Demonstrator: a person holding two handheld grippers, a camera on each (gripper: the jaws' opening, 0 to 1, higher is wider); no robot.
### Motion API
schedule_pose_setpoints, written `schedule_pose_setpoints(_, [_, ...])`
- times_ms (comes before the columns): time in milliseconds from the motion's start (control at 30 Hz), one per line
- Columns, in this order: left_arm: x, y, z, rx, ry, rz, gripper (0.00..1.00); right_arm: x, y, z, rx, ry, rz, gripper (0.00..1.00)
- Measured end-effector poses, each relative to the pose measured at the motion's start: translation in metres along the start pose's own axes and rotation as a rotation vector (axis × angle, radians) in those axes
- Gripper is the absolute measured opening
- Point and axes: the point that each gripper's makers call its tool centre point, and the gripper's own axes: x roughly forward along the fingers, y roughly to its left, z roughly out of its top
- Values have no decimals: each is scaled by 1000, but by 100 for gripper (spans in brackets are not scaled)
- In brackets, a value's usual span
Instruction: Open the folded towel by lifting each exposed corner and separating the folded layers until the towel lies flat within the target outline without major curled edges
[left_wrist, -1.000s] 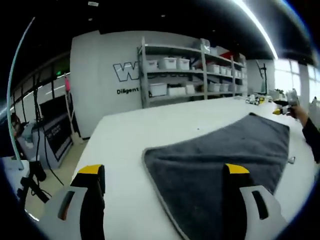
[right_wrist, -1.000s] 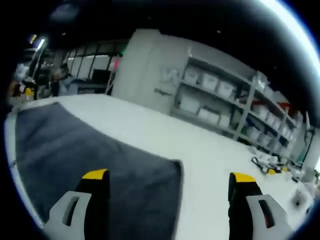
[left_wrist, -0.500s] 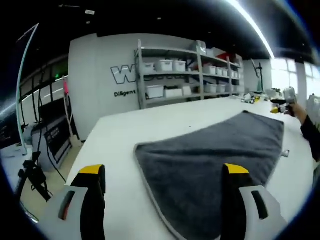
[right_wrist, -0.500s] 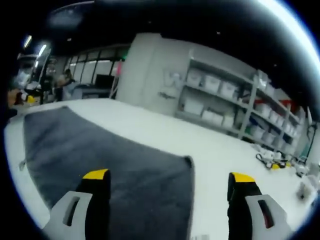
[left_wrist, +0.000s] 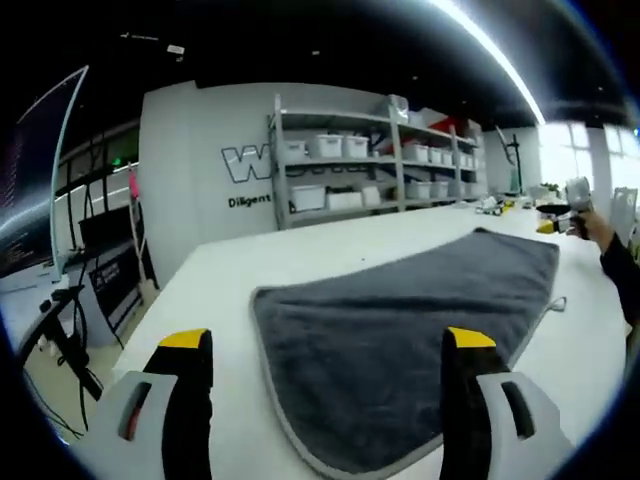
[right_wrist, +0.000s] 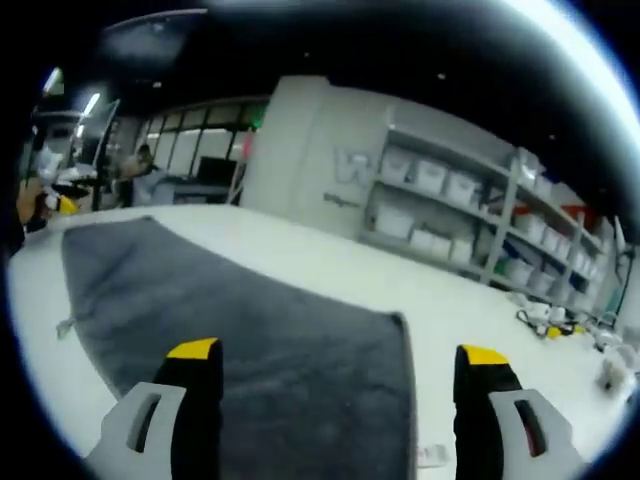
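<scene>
A dark grey towel (left_wrist: 400, 320) lies spread on the white table (left_wrist: 270, 255), with a pale hem along its near edge. In the left gripper view my left gripper (left_wrist: 325, 345) is open above the towel's near left corner, holding nothing. The same towel (right_wrist: 230, 320) runs from far left to the middle of the right gripper view. My right gripper (right_wrist: 335, 355) is open over the towel's right end, with nothing between its yellow-tipped jaws. A small loop tag (right_wrist: 65, 325) sticks out of the towel's left edge. The other gripper (left_wrist: 570, 205) and a dark sleeve (left_wrist: 620, 270) show at the far right.
Shelves with white bins (left_wrist: 350, 170) stand against the wall behind the table. Small items (right_wrist: 545, 325) lie at the table's far right end. A white label (right_wrist: 432, 455) lies on the table beside the towel's right corner. Desks and monitors (left_wrist: 100, 260) stand beyond the left table edge.
Both cameras have pulled back and lifted slightly, so more of the towel and table shows. The towel lies the same way. Both grippers stay open.
</scene>
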Motion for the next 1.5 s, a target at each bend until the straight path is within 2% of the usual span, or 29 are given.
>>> schedule_pose_setpoints(133, [-7, -9, 13, -2, -38, -7, 93, -10, 7, 1, 6, -8, 0, 96])
schedule_pose_setpoints(367, [-8, -26, 17, 27, -33, -12, 94, -23, 25, 0, 6, -25, 26, 97])
schedule_pose_setpoints(433, [-9, -37, 19, 15, -65, -43, 95, -24, 27, 3, 21, -69, 37, 96])
schedule_pose_setpoints(500, [-8, -43, 17, -24, -84, -74, 96, -22, 29, -1, 41, -84, 55, 96])
schedule_pose_setpoints(567, [-7, -45, 14, -12, -91, -73, 96, -16, 38, -12, 26, -49, 98, 96])
schedule_pose_setpoints(700, [-6, -46, 7, -22, -92, -73, 95, -12, 52, -16, 11, -47, 143, 98])
schedule_pose_setpoints(867, [-3, -48, -4, -43, -111, -87, 97, -13, 50, -20, -20, -38, 121, 99])
schedule_pose_setpoints(967, [-5, -49, -9, -57, -104, -93, 99, -16, 51, -17, 9, -54, 132, 99])
schedule_pose_setpoints(1067, [-8, -44, -4, -77, -131, -81, 97, -17, 54, -14, 29, -69, 150, 99])
schedule_pose_setpoints(1233, [-12, -46, 7, -57, -181, -79, 96, -19, 55, -11, 26, -82, 145, 98])
schedule_pose_setpoints(1500, [-4, -60, -4, -17, -123, -105, 96, -18, 59, -16, 1, -56, 151, 97])
